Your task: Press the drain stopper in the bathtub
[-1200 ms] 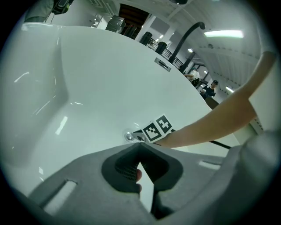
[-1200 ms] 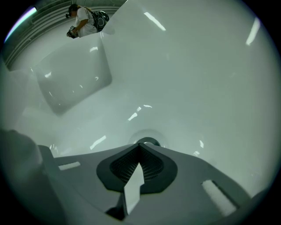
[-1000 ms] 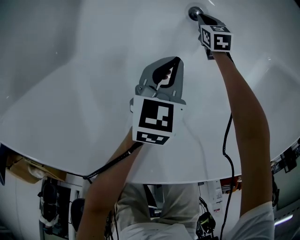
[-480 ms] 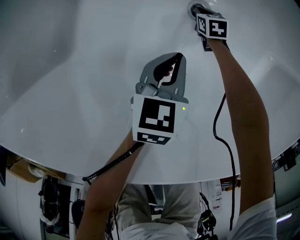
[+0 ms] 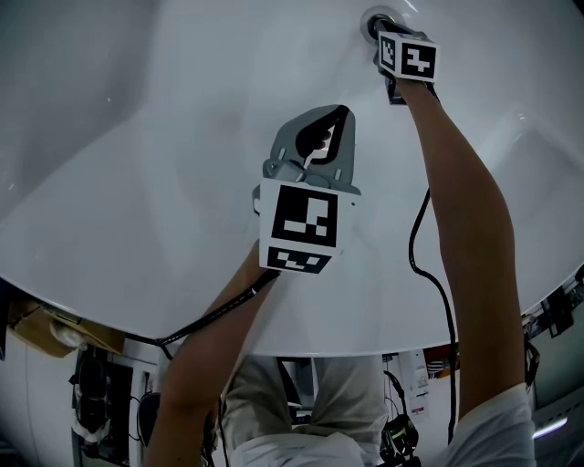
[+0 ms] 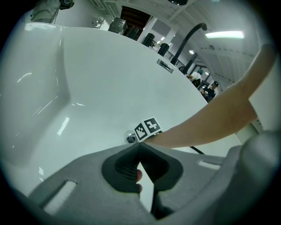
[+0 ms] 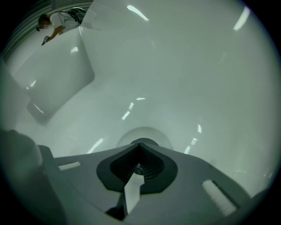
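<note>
The chrome drain stopper (image 5: 374, 22) sits in the floor of the white bathtub (image 5: 137, 137), at the top of the head view. My right gripper (image 5: 384, 33) is shut, and its closed tips rest on the stopper, which shows as a dark round edge (image 7: 142, 141) just past the tips of the right gripper (image 7: 140, 146). My left gripper (image 5: 335, 117) hangs shut over the middle of the tub, holding nothing. From the left gripper (image 6: 139, 147) view, the stopper (image 6: 130, 138) lies ahead beside the right gripper's marker cube (image 6: 147, 128).
A black curved faucet (image 6: 188, 38) and a metal overflow plate (image 6: 166, 65) stand on the tub's far rim. A black cable (image 5: 427, 274) trails along the right forearm. The tub's near rim (image 5: 301, 342) curves below both arms, with stands and gear beyond it.
The right gripper has moved a little farther up and left onto the stopper, hiding more of it. The left gripper has barely shifted.
</note>
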A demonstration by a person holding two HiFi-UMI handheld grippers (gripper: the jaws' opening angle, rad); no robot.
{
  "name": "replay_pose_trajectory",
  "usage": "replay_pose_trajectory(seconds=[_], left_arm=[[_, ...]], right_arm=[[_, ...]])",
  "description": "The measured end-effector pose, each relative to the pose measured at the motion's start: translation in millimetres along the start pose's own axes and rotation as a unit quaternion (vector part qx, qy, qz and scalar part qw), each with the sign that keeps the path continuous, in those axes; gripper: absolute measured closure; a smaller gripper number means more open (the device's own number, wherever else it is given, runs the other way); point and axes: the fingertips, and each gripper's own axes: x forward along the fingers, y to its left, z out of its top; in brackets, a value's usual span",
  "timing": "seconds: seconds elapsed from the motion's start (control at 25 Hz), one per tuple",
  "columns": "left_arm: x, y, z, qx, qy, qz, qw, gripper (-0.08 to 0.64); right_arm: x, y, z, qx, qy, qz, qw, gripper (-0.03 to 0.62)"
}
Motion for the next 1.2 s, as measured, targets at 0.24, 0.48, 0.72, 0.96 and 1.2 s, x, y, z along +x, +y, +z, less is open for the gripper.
replay_pose_trajectory(seconds=[0.24,0.48,0.72,0.96,1.2], left_arm=[[-19.2,-10.5,4.7,0.01,0.001,0.011,0.9999,0.558],[-46.9,-47.7,28.8,0.052,-0.004,-0.005,0.9986,0.558],[-89.7,-68.6,53.1,0.076,-0.014,-0.007,0.997,0.559],[-139.0,-92.0,67.9,0.095,-0.01,-0.012,0.9953,0.558],[-196.8,-122.7,84.9,0.108,-0.019,-0.015,0.9938,0.558]], right_arm=[[-48.1,8.0,7.7,-0.005,-0.051,0.009,0.999,0.589],[-110.2,31.7,16.2,-0.02,-0.079,0.031,0.996,0.589],[-179.6,62.1,43.4,-0.006,-0.117,0.046,0.992,0.589],[-248.5,76.3,51.3,0.0,-0.133,0.054,0.99,0.589],[-330.7,86.5,61.2,0.013,-0.162,0.052,0.985,0.589]])
